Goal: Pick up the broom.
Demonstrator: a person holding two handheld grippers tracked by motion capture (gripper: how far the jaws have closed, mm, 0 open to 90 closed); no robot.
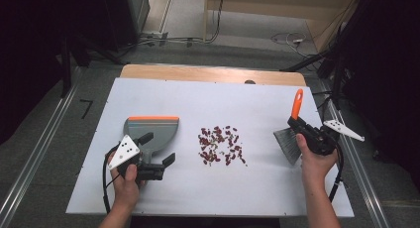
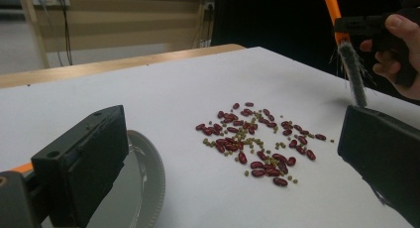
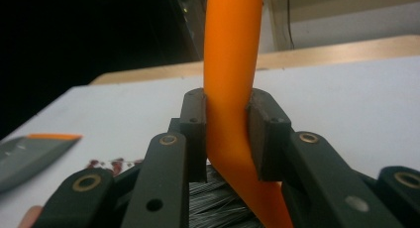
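The right gripper [image 3: 225, 139] has its jaws clamped on the orange handle of a small brush [image 3: 233, 64], one pad pressed to each side of the handle where it bends toward the head. In the right gripper view the grey bristles show just below the jaws. From the high view the brush [image 1: 292, 129] stands tilted, handle pointing away from the person and bristles down toward the bench [image 1: 267, 96]; whether the bristles touch the surface cannot be told. The right hand [image 1: 314, 161] grips the tool from behind.

The left gripper [image 1: 157, 157] has its jaws wide apart — nothing lies between them. In the left gripper view its left jaw sits just over the rim of a grey dustpan [image 2: 143, 183], while the other jaw hangs over bare bench. The left hand [image 1: 125, 181] holds it from the near side.

The landmark is the pile of beans [image 1: 221, 144] — dark red kidney beans mixed with smaller green ones — scattered loosely near the middle of the white bench. The dustpan [image 1: 151, 131], grey with an orange strip along its far edge, lies to the left of the beans, well apart from them. The brush is to the right of the beans, also apart from them. The left gripper sits left of the beans and nearer the person.
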